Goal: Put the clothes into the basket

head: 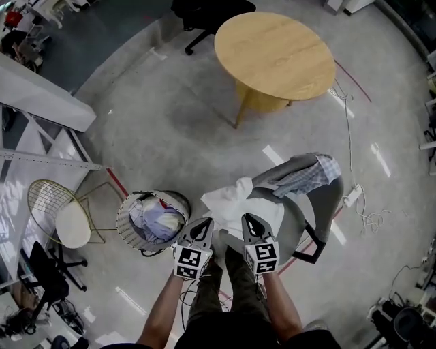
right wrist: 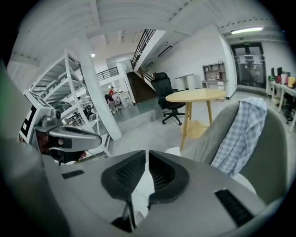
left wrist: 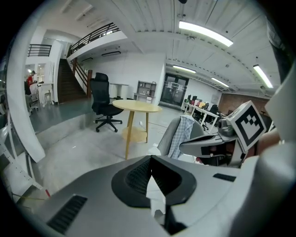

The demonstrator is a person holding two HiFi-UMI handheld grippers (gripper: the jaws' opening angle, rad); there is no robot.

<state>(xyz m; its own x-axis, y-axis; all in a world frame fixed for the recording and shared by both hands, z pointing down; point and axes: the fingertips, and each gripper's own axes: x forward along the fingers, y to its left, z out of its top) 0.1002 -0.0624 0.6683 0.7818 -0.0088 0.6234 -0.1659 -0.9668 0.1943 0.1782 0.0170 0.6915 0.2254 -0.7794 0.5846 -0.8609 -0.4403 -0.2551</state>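
Observation:
A white cloth [head: 235, 201] lies spread over the seat of a grey chair [head: 330, 201], and both grippers hold its near edge. My left gripper [head: 204, 225] is shut on the white cloth [left wrist: 156, 190], which shows between its dark pads. My right gripper [head: 248, 221] is shut on the same cloth [right wrist: 142, 190] a little to the right. A blue checked shirt [head: 310, 174] hangs over the chair back. The round wire basket [head: 125, 208] stands on the floor left of the chair with several clothes inside.
A round wooden table [head: 272, 48] stands farther off, with a black office chair [head: 204, 13] behind it. A wire chair with a white seat [head: 58, 204] sits left of the basket. Cables and a power strip [head: 353, 196] lie right of the grey chair.

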